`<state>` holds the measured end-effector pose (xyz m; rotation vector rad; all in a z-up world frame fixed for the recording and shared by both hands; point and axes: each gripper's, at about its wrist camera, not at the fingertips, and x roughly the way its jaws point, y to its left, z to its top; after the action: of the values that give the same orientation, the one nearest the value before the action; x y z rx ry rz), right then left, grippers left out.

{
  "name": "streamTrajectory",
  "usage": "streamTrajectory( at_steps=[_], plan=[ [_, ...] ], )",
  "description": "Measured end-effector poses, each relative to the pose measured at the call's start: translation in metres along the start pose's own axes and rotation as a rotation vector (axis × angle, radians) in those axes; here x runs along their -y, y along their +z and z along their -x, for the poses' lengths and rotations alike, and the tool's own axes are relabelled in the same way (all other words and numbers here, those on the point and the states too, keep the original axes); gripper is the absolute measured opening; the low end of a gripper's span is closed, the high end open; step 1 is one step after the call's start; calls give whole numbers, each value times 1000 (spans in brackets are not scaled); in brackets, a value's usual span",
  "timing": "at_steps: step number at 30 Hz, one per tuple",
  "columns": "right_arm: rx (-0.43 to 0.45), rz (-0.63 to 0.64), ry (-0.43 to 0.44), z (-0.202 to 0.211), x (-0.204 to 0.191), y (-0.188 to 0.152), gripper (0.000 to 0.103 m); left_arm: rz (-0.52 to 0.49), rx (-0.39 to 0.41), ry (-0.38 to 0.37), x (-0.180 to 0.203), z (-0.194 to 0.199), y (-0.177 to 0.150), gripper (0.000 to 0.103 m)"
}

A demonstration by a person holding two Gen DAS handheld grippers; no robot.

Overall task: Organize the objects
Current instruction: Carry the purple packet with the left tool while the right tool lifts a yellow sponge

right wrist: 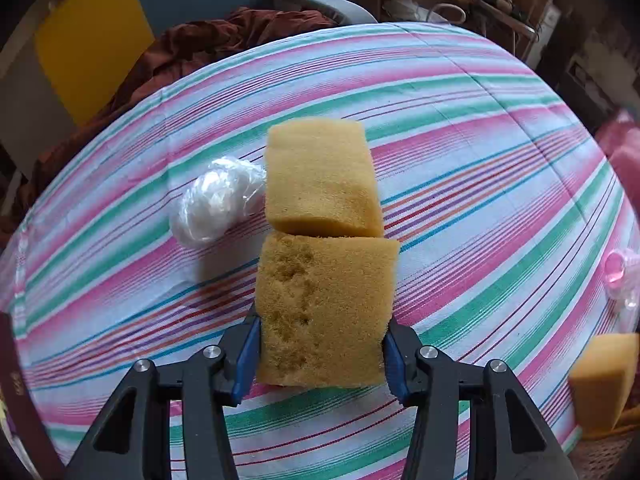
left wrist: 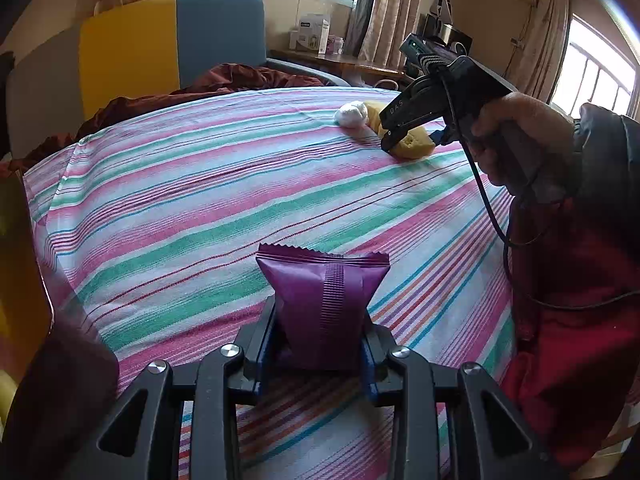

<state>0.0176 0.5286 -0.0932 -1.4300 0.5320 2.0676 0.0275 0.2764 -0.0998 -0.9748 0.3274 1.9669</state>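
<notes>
A purple snack packet (left wrist: 322,304) stands upright between the fingers of my left gripper (left wrist: 320,334), which is shut on it just above the striped bedsheet (left wrist: 192,200). Far across the bed, my right gripper (left wrist: 394,136) points down onto a yellow sponge (left wrist: 418,147) beside a white plastic-wrapped ball (left wrist: 352,114). In the right wrist view the blue pads (right wrist: 251,346) of my right gripper (right wrist: 320,346) press on both sides of the near yellow sponge (right wrist: 326,304). A second yellow sponge (right wrist: 320,176) lies just beyond it, touching it. The white ball (right wrist: 216,204) lies at their left.
A dark red blanket (left wrist: 240,80) is bunched at the bed's far side, under a yellow and blue headboard (left wrist: 172,40). A third sponge (right wrist: 604,380) rests over a woven basket (right wrist: 600,452) at the lower right. Pink plastic items (right wrist: 618,272) lie near the bed's right edge.
</notes>
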Motion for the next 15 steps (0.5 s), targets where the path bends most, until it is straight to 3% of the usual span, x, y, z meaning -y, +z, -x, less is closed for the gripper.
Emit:
streamTrajectory(
  at_steps=[5,15],
  plan=[
    [2,-6,18,-2,5,1,56,-1,1,0,0,0,1,34],
    [31,76,-53,4,3,-7,54,4,-2,-4,-1,2,0,34]
  ],
)
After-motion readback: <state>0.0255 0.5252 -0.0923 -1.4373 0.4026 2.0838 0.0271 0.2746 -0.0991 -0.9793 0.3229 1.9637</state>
